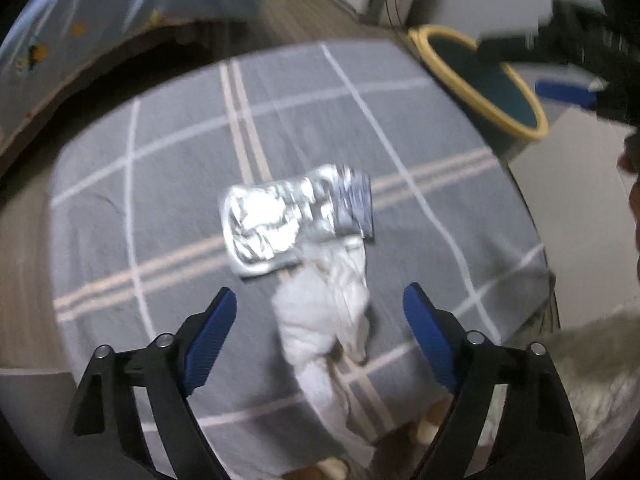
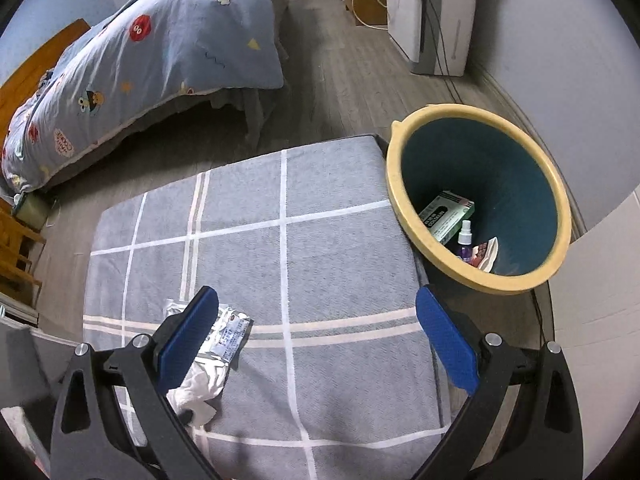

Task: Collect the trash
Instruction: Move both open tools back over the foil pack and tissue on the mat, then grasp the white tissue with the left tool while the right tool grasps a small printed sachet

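Left gripper (image 1: 320, 312) with jaws spread wide, nothing between the blue pads, hovering over a grey checked cloth (image 1: 168, 184). At twelve o'clock from its tips, a crumpled silver foil wrapper (image 1: 280, 224) lying flat on the cloth, blurred; touching its near edge, at about six o'clock from it, a wad of white tissue (image 1: 328, 320) trailing back between the spread fingers. Right gripper (image 2: 320, 336) likewise wide apart and empty, above the same cloth; in its view wrapper (image 2: 228, 332) and tissue (image 2: 200, 388) down at about eight o'clock, partly hidden behind the left finger. At two o'clock, just beside the cloth's far corner, a yellow-rimmed bin (image 2: 400, 204) with dark inside, holding a green box (image 2: 448, 212), a small spray bottle (image 2: 465, 240) and a wrapper scrap (image 2: 486, 254). At ten o'clock, a bed under a blue cartoon quilt (image 2: 160, 60).
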